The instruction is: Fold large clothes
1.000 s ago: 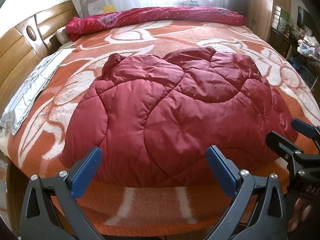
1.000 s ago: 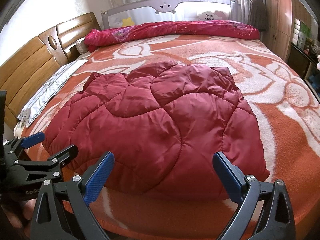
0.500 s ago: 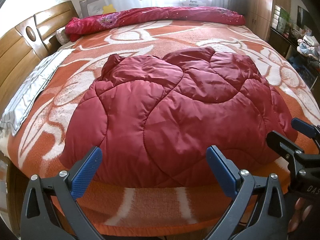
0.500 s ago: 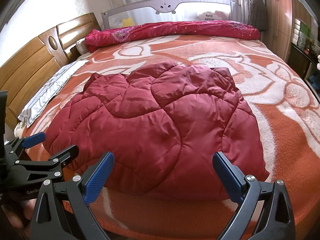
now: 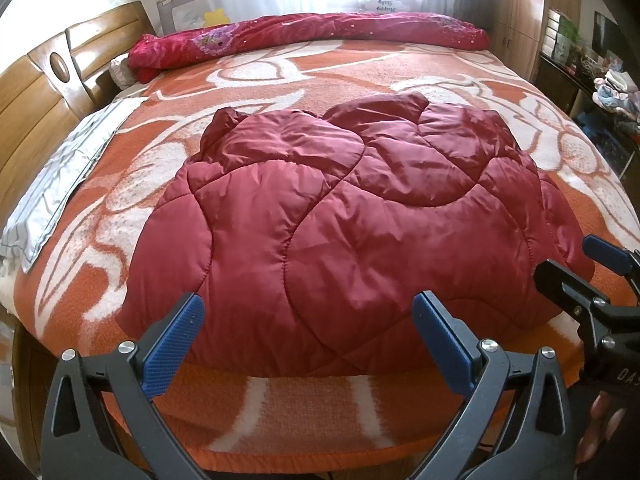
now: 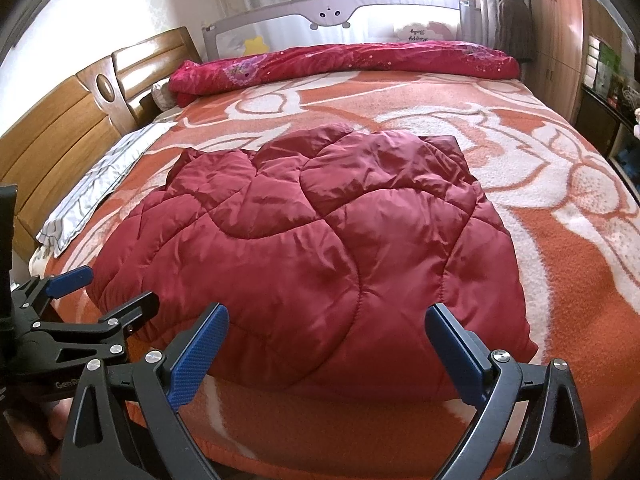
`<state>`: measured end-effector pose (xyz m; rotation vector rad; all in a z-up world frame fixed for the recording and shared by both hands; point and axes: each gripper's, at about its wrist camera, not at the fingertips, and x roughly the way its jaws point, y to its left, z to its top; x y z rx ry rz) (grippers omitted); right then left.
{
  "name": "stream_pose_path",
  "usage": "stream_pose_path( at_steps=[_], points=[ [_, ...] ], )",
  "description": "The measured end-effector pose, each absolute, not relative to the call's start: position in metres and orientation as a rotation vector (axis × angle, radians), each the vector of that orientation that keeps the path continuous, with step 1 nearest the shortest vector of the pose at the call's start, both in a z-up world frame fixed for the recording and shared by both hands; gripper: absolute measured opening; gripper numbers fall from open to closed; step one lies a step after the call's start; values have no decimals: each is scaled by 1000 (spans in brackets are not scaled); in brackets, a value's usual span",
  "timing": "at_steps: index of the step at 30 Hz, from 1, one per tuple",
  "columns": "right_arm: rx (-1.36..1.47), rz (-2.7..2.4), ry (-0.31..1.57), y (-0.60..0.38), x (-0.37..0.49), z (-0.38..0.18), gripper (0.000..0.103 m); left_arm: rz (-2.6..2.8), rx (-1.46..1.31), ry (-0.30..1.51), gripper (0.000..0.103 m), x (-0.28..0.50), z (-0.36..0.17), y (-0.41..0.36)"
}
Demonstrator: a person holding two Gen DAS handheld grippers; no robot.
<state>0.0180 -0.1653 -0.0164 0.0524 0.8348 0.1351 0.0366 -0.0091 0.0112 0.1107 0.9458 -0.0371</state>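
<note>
A dark red quilted padded garment (image 5: 352,216) lies folded in a compact bundle near the front edge of the bed; it also shows in the right wrist view (image 6: 320,256). My left gripper (image 5: 308,344) is open and empty, held just short of the garment's near edge. My right gripper (image 6: 324,344) is open and empty too, at the same near edge. Each gripper shows at the side of the other's view: the right gripper (image 5: 580,268) at the right, the left gripper (image 6: 100,292) at the left.
The bed carries an orange and white blanket (image 5: 280,76). A rolled red floral duvet (image 5: 312,32) lies along the far side. A wooden headboard (image 5: 44,92) and a grey pillow (image 5: 68,176) are at the left. Wardrobes and a cluttered shelf (image 5: 600,64) stand at the right.
</note>
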Motion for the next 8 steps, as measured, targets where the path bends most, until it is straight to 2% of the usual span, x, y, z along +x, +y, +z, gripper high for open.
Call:
stream_pose_path(
  at_steps=[8],
  points=[
    [70,141,848,-174,22,-20,100,-50,115,948,103,40,9,-9]
  ],
)
